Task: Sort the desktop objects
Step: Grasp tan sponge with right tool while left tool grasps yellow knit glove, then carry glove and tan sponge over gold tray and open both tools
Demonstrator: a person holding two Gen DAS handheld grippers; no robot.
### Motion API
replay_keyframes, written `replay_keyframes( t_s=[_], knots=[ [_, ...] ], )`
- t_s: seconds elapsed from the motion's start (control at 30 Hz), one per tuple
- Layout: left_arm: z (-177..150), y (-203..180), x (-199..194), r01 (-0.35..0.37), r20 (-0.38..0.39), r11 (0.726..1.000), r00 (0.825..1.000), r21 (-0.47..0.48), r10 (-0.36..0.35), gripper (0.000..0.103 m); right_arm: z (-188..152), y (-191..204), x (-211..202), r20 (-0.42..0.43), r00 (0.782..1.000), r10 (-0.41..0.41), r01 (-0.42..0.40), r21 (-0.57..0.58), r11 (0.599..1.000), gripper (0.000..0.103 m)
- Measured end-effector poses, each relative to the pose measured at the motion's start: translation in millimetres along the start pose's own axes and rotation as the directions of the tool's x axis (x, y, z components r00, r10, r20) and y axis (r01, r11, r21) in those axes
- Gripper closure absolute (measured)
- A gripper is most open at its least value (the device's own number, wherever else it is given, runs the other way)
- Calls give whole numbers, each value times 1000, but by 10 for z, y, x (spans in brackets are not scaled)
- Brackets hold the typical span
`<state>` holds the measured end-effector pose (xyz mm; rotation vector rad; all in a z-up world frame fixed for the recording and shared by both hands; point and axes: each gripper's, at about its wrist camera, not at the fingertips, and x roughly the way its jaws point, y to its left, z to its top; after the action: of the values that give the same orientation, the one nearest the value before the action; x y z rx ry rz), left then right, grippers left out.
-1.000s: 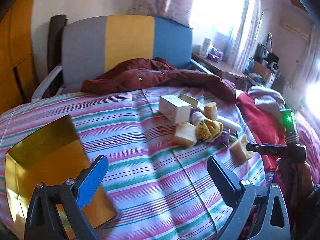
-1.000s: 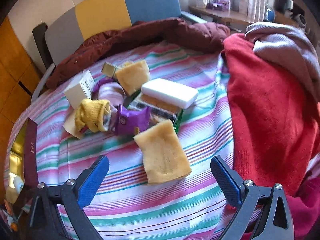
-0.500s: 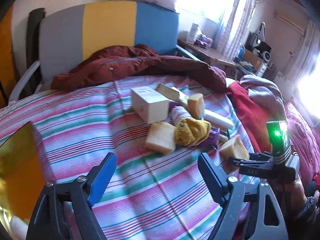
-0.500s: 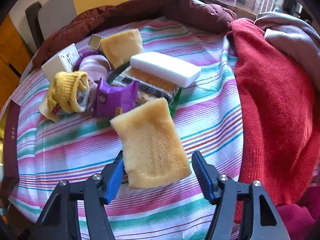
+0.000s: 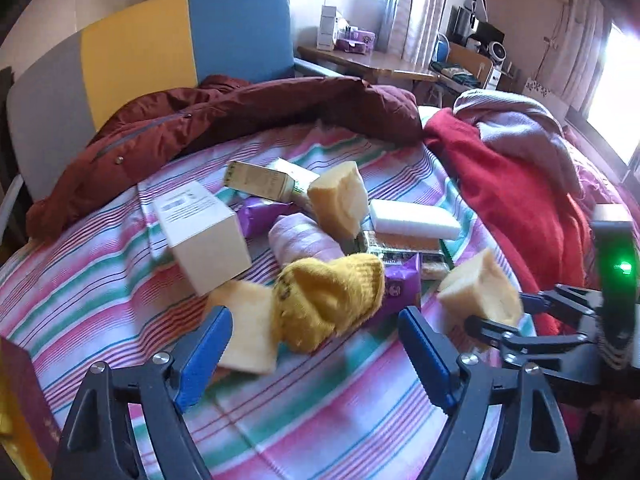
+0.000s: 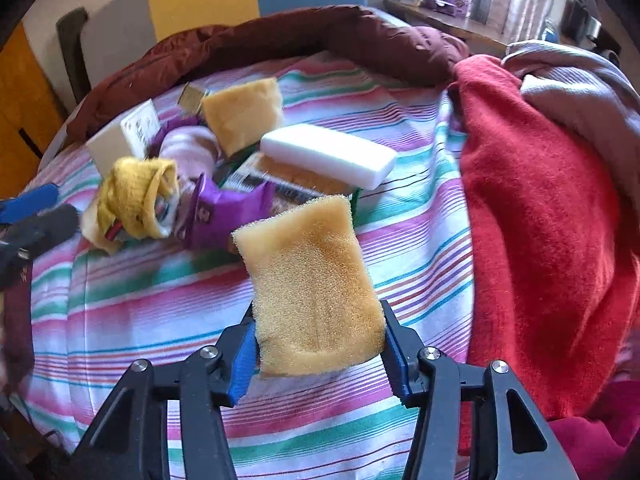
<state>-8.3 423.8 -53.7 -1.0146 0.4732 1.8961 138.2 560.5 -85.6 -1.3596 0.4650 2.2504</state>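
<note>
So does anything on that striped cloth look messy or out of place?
Yes: the items sit in a jumbled heap. A yellow sponge leans tilted on a pink cloth roll, and a yellow sock lies crumpled over another sponge. Nothing looks spilled or broken.

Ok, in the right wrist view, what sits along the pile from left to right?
Yellow sock → purple wrapper → yellow sponge held in the right gripper → white eraser-like block → red sweater.
</note>
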Motion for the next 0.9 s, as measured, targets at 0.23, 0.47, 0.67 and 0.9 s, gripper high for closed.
replay_keyframes(
  t_s=[0.23, 0.47, 0.67, 0.9],
  knots=[
    [29, -59, 302, -67, -29, 997, 997, 26, 68, 15, 8, -97, -74, 16, 1000, 16, -16, 26, 1000, 49],
    [45, -118, 429, -52, -13, 998, 999, 48, 53, 47, 93, -25, -16, 30, 1000, 7, -8, 45, 999, 48],
    [24, -29, 258, 3, 20, 1000, 1000, -4, -3, 62, 113, -1, -97, 80, 996, 29, -32, 30, 999, 48],
    [-104, 79, -185, 22, 77, 997, 997, -74, -16, 64, 118, 152, -231, 148, 983, 106, -101, -42, 994, 48]
  ],
)
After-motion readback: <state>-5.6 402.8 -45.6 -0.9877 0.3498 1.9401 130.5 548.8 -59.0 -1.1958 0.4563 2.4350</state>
